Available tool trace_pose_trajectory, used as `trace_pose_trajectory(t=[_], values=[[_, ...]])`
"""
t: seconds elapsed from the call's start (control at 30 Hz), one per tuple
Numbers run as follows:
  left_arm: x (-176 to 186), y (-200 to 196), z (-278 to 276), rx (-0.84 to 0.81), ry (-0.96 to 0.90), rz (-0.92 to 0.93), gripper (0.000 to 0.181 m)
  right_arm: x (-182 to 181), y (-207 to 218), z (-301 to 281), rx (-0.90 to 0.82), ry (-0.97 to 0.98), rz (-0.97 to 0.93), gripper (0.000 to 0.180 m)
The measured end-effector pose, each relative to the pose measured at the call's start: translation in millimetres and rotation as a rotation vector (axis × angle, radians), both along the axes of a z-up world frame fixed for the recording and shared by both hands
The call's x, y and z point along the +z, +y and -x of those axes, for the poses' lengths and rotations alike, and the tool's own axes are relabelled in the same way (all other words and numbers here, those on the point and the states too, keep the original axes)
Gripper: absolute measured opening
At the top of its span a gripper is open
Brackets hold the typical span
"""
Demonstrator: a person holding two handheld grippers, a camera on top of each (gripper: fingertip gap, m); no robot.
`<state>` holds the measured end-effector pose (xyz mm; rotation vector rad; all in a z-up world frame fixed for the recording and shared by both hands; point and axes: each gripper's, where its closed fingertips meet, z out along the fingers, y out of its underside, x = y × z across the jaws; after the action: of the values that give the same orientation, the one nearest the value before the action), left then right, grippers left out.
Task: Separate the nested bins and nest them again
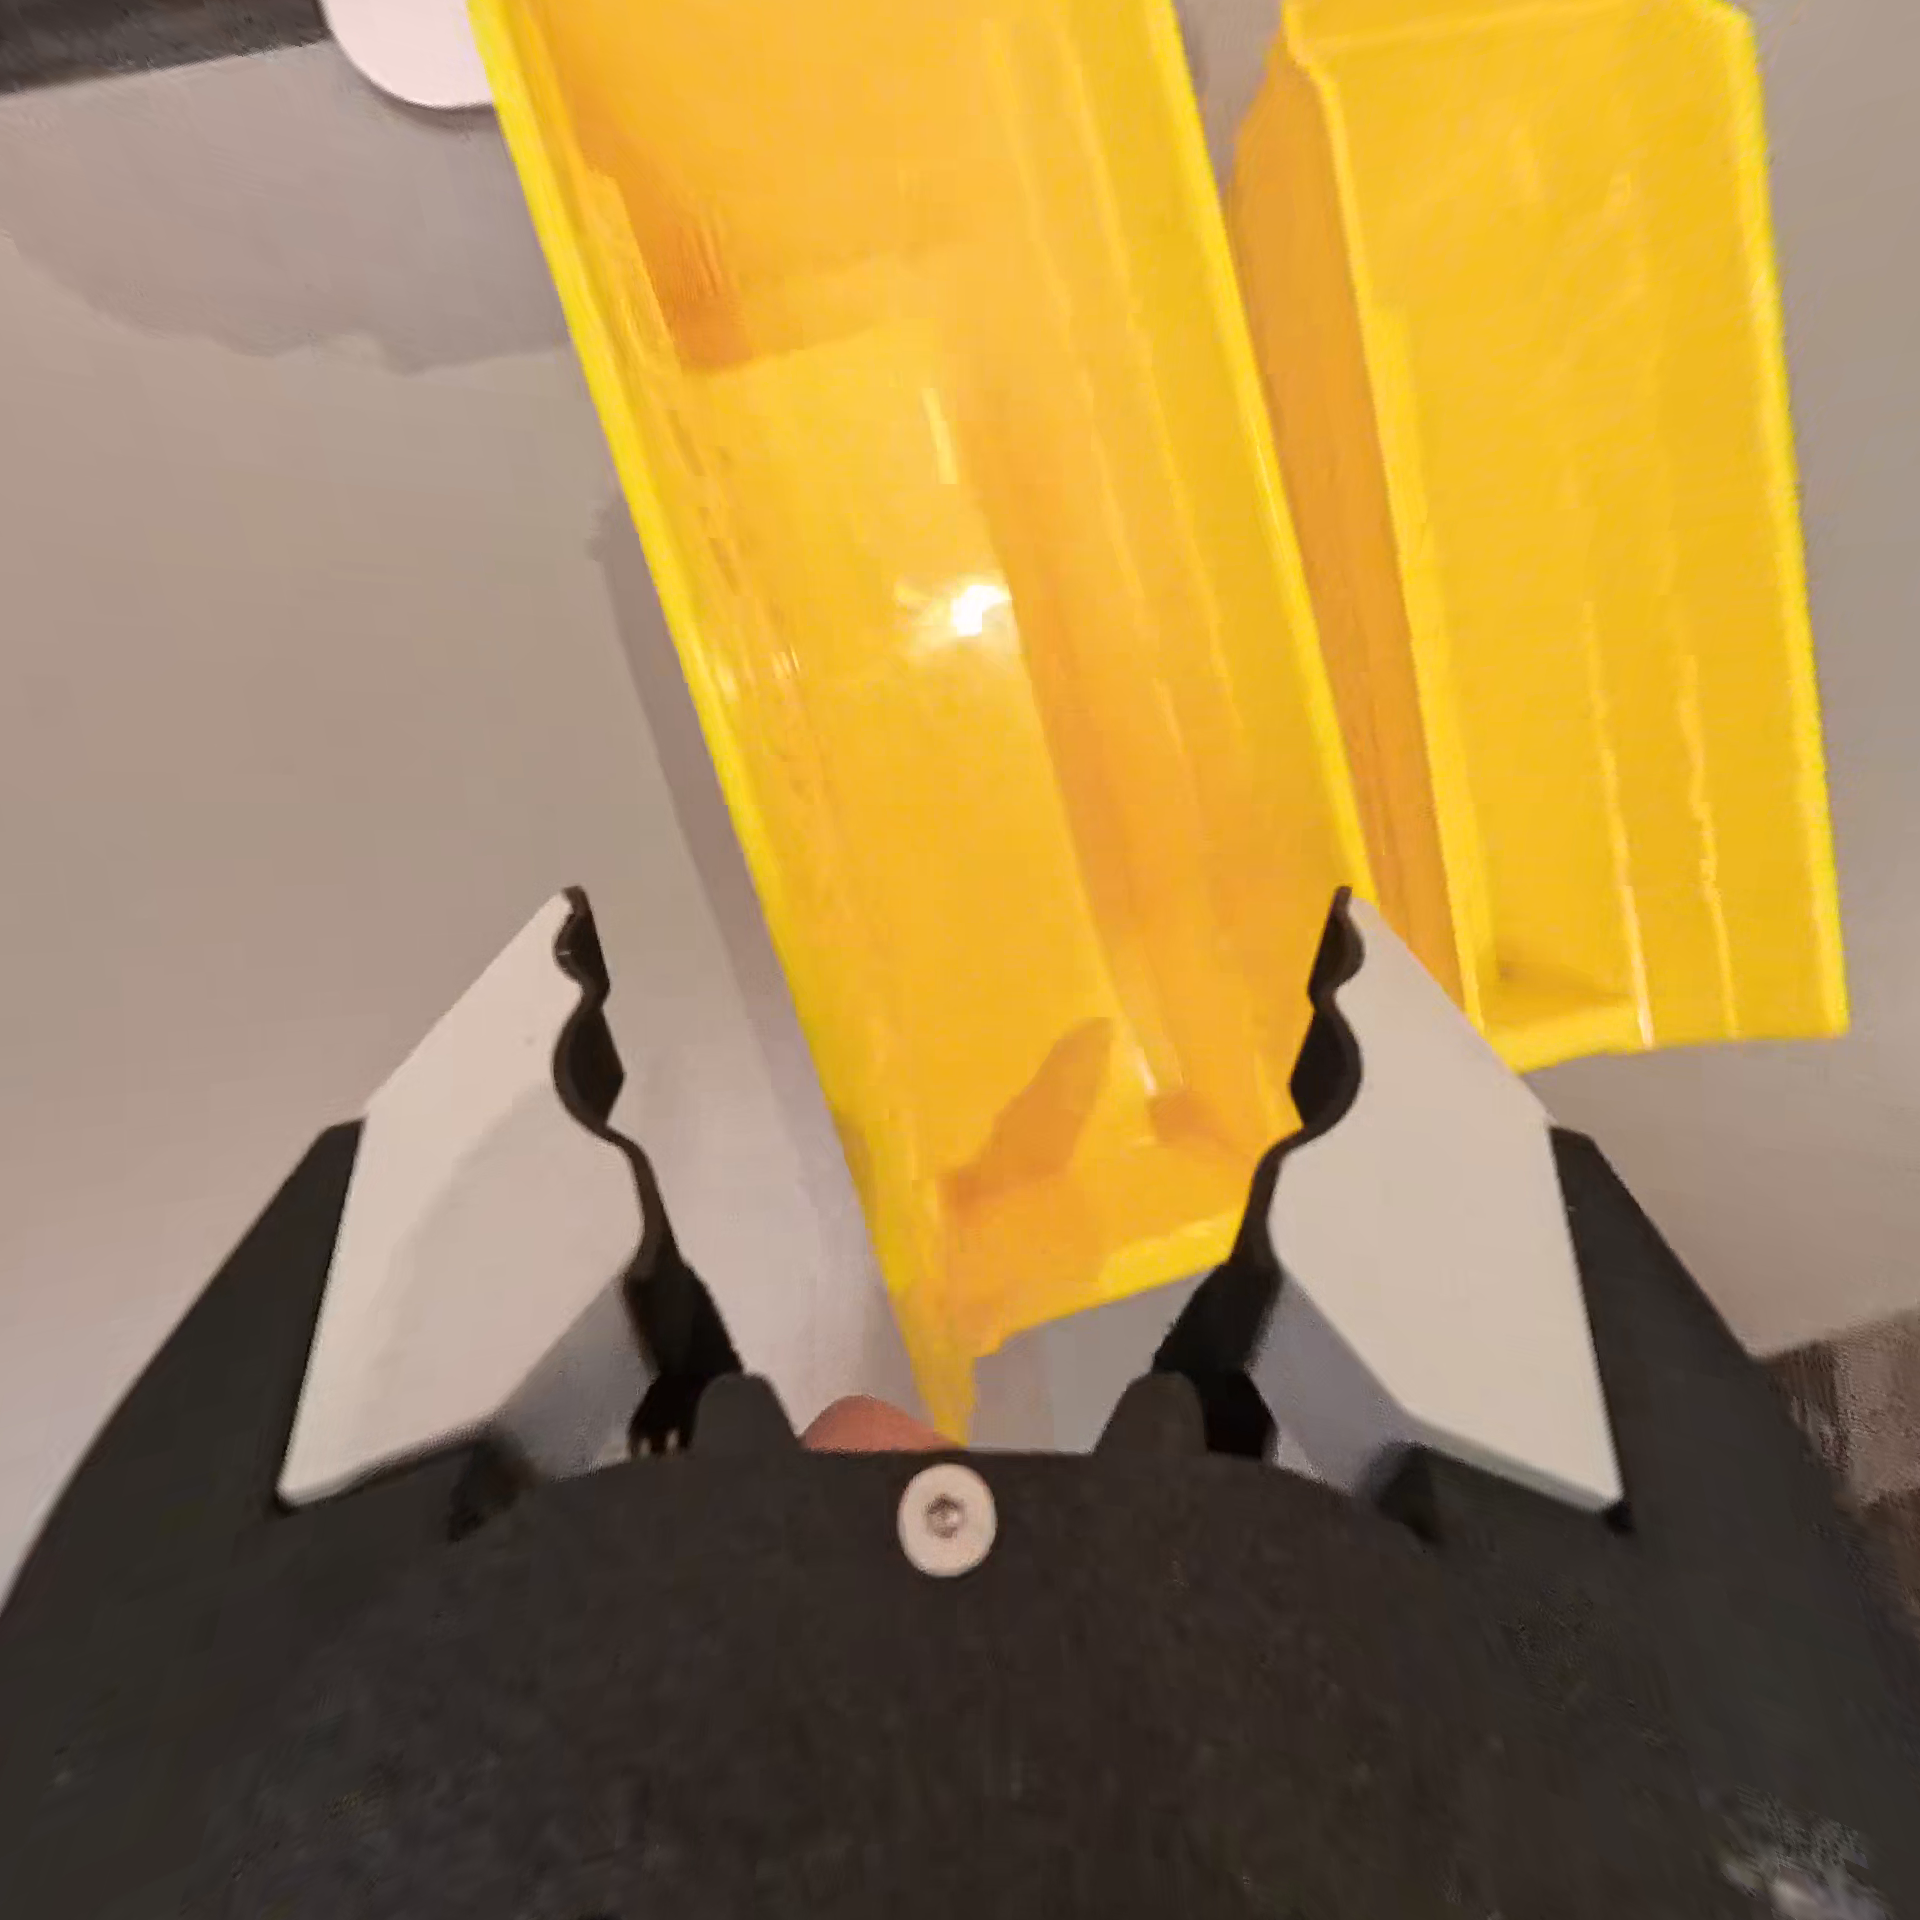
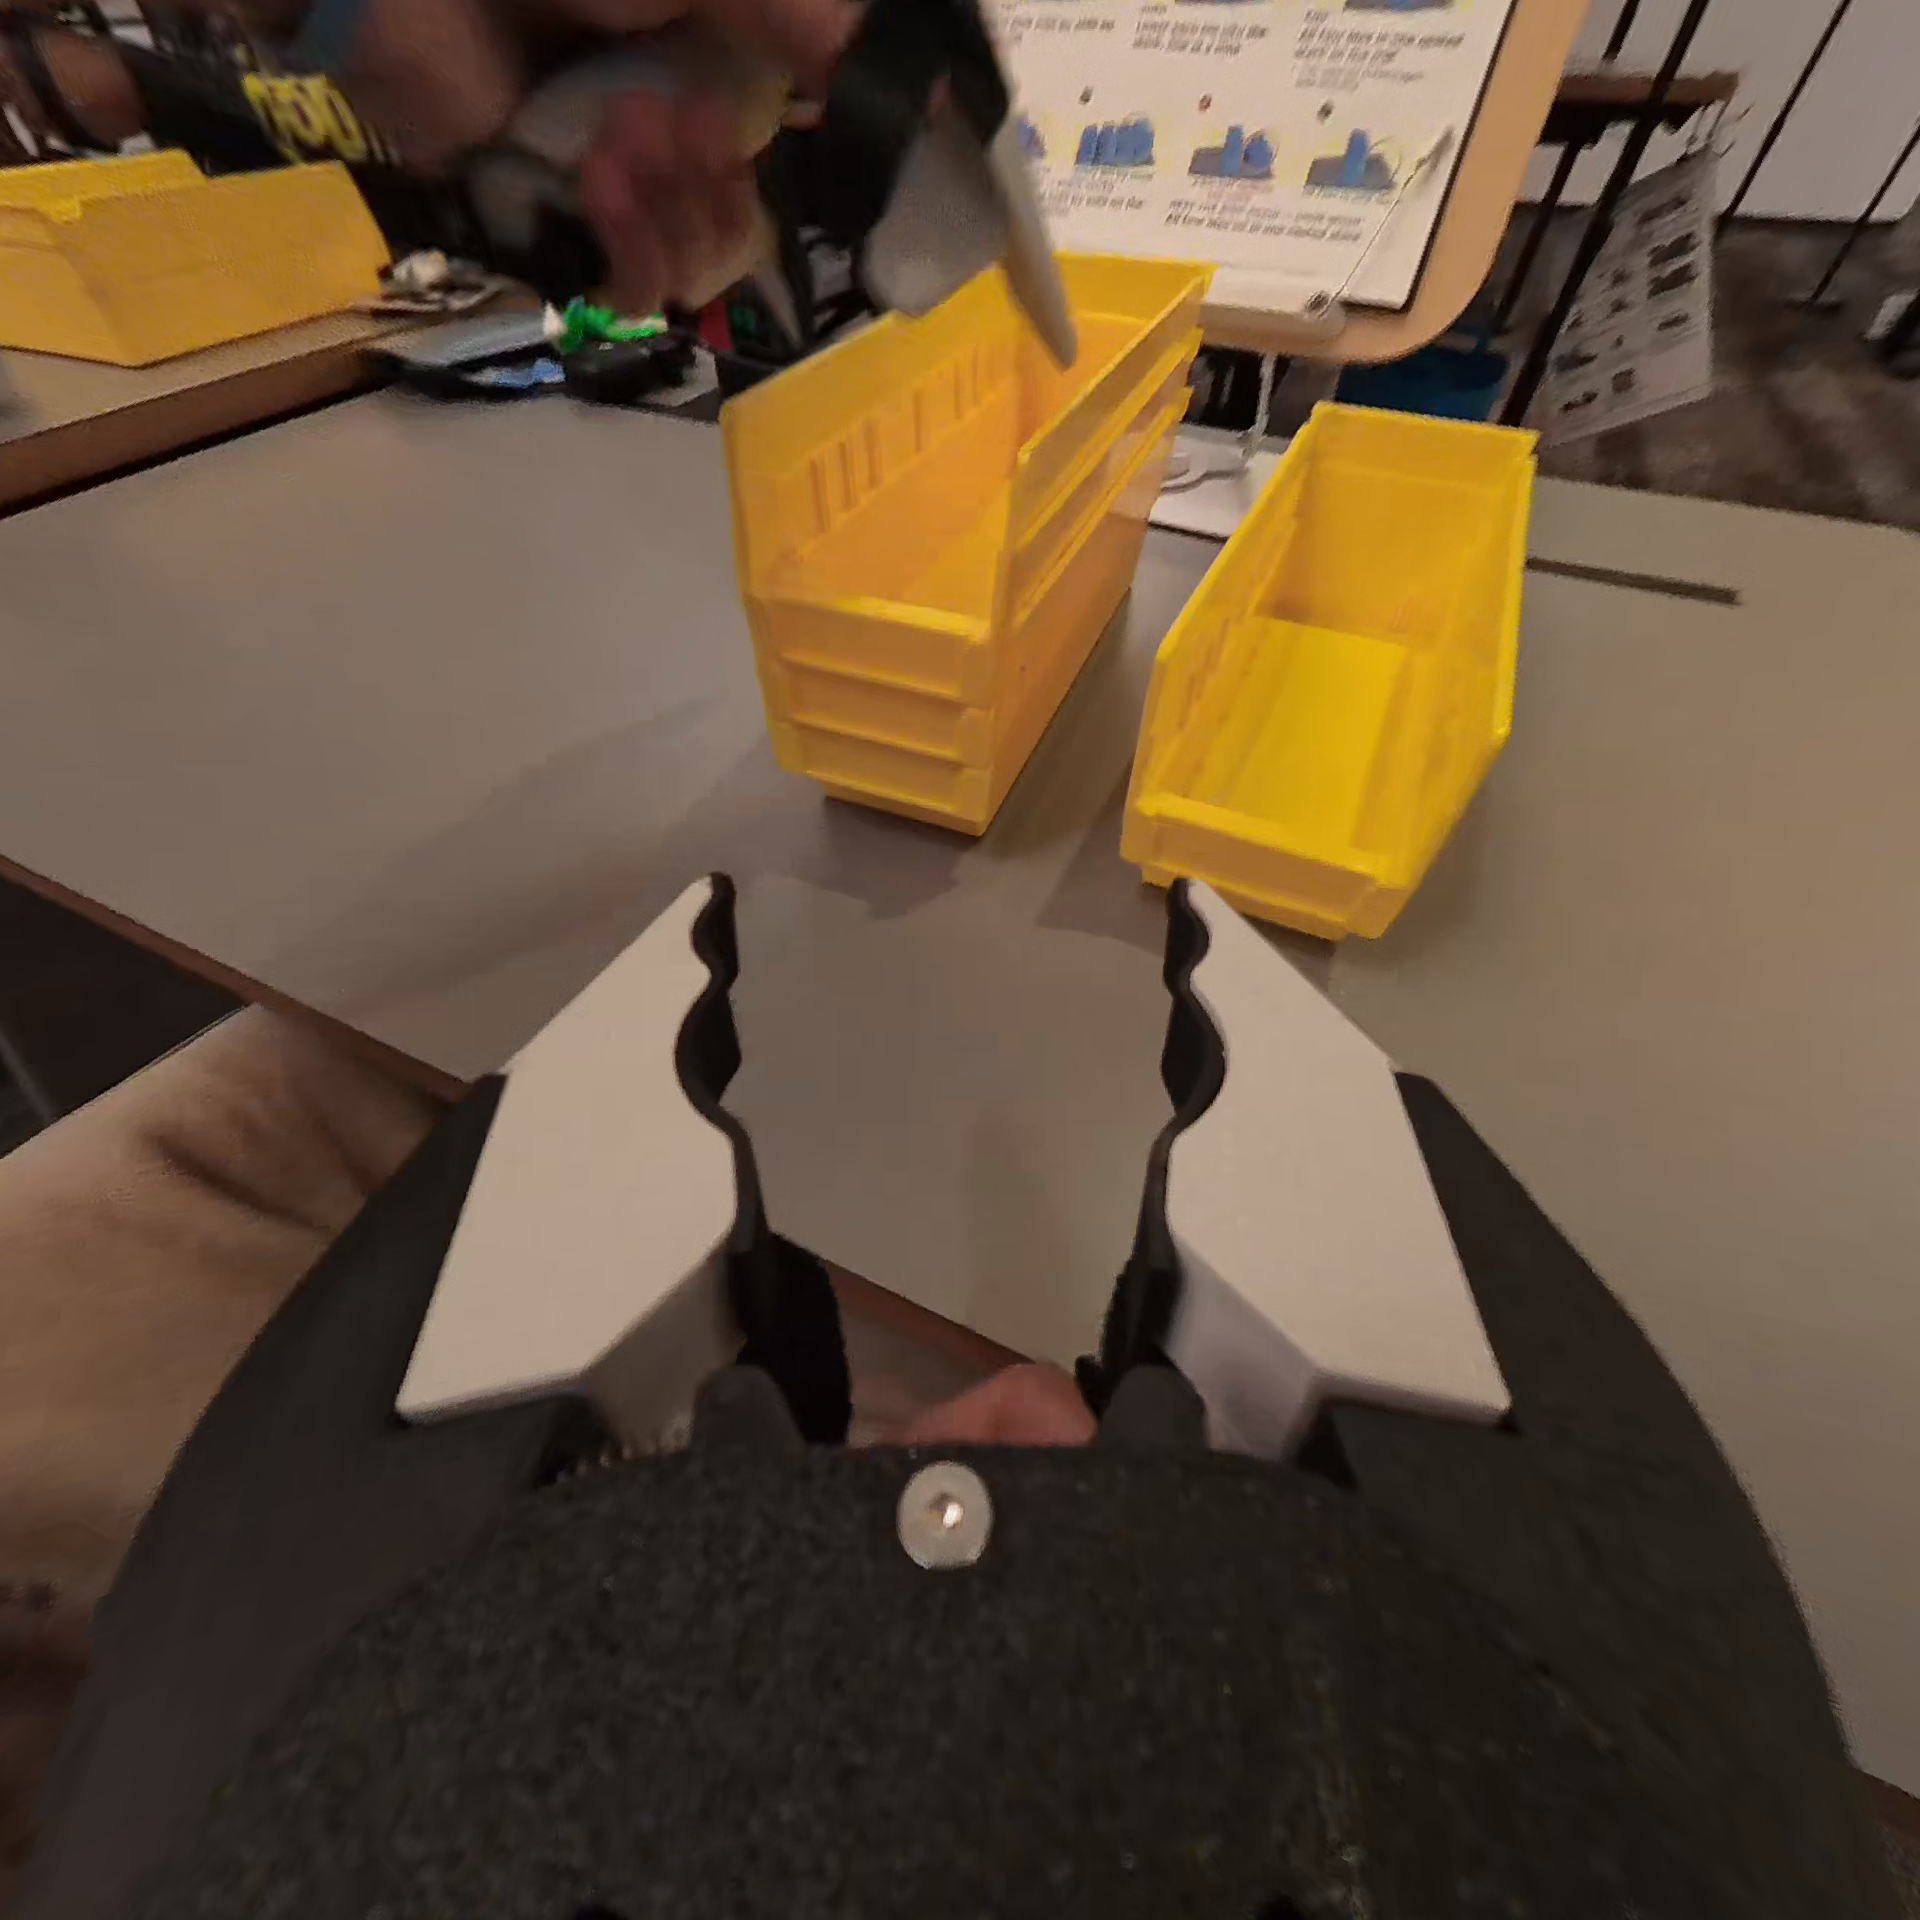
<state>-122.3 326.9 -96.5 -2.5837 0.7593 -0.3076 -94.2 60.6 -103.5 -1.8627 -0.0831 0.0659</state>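
A stack of nested yellow bins (image 2: 914,623) stands on the grey table (image 2: 364,644). A separate yellow bin (image 2: 1330,707) stands beside it on the right, a small gap apart. In the left wrist view the stack (image 1: 935,623) runs away from me, with the separate bin (image 1: 1558,520) to its right. My left gripper (image 1: 956,904) is open above the stack's near end and holds nothing. It also shows in the right wrist view (image 2: 987,322), above the stack's far end. My right gripper (image 2: 945,894) is open and empty, low over the table's front, short of both bins.
More yellow bins (image 2: 177,260) sit on another table at the back left. A board with printed sheets (image 2: 1247,135) stands behind the bins. Small clutter (image 2: 603,332) lies at the table's far edge. The table's front edge (image 2: 260,997) runs at the lower left.
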Motion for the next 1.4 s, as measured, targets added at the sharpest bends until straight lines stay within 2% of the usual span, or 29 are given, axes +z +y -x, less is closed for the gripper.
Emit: trace_pose_trajectory(t=[0.1,0.2,0.33,0.43,0.5,0.57,0.67,0.77,0.9,1.1,1.4], values=[[-2.7,19.5,-10.7,0.088,0.091,0.026,0.117,-12.1,1.7,0.2,0.017,-0.005,0.035,0.084],[-1.2,29.4,-14.8,0.132,0.156,0.042,0.113,-6.9,-0.2,-2.0,0.017,0.012,0.009,0.083],[27.3,48.7,-2.8,0.181,0.240,-0.015,0.115,-4.0,-1.1,-6.9,0.025,0.055,0.006,0.083],[47.1,52.1,-15.4,0.182,0.181,-0.024,0.113,-1.2,0.3,-7.3,0.037,0.103,0.005,0.082],[35.5,32.7,-39.0,0.133,0.128,0.082,0.121,-0.1,1.9,-4.7,0.054,0.134,0.004,0.082],[18.4,22.2,-44.9,0.090,0.201,0.111,0.128,-1.5,4.2,-1.8,0.067,0.147,0.012,0.082],[0.4,24.3,-37.4,0.106,0.304,0.100,0.129,-2.1,7.2,3.1,0.083,0.158,0.022,0.082],[-9.2,28.6,-27.2,0.166,0.314,0.131,0.123,-5.3,6.6,5.2,0.088,0.144,0.034,0.081],[-11.9,28.2,-26.2,0.154,0.284,0.175,0.117,-8.5,5.8,3.4,0.084,0.134,0.047,0.081],[-7.8,26.5,-22.3,0.127,0.321,0.196,0.094,-10.5,2.7,0.0,0.081,0.163,0.060,0.080],[1.4,21.0,-14.9,0.110,0.337,0.243,0.090,-13.0,2.6,3.0,0.093,0.167,0.073,0.079]])
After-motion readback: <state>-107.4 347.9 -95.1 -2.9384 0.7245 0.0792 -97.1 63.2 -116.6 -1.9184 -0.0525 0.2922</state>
